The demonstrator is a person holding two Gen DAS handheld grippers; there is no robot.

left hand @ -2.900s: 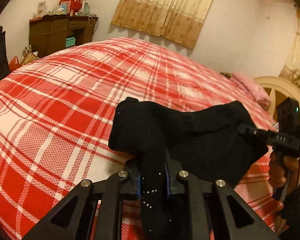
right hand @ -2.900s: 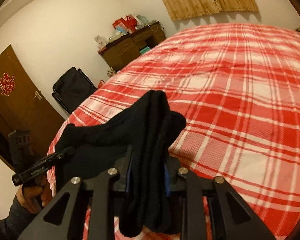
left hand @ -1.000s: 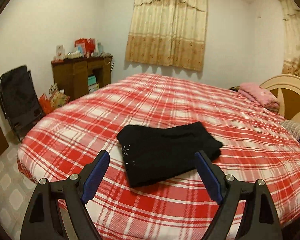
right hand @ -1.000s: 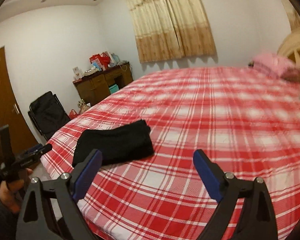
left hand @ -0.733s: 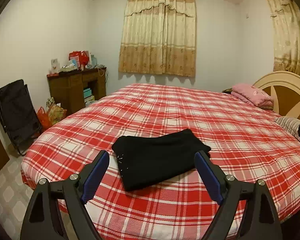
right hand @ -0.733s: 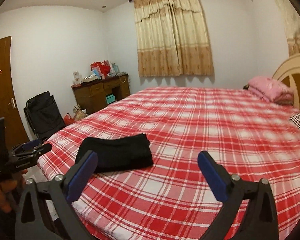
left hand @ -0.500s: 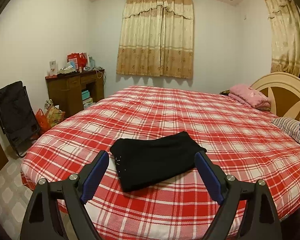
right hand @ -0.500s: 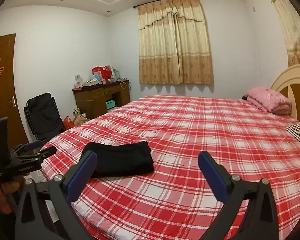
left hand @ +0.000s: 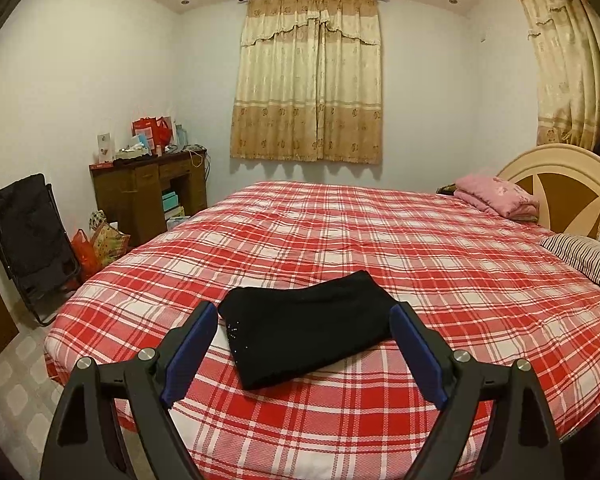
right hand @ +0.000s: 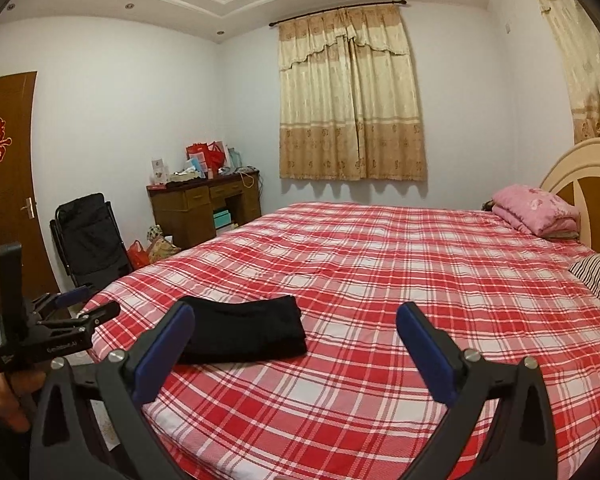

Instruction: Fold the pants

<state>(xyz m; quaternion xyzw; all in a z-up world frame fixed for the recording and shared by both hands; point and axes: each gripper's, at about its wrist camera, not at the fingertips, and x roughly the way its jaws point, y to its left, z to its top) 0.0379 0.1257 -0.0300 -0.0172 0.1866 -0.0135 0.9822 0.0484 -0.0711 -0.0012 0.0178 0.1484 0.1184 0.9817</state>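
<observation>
Pants (left hand: pixel 306 328) folded on bed (left hand: pixel 380 240) (flat).

Both grippers are held level with jaws spread wide and nothing between them: the left gripper (left hand: pixel 303 344) and the right gripper (right hand: pixel 296 344).

Pants (left hand: pixel 306 330) on bed (left hand: pixel 380 240), desk (left hand: pixel 148 196) behind left

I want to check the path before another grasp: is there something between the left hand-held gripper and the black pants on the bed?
Nothing visible does. The left hand-held gripper is open, and the folded black pants lie alone on the red plaid bedspread, with only bare bedspread between them.
</observation>
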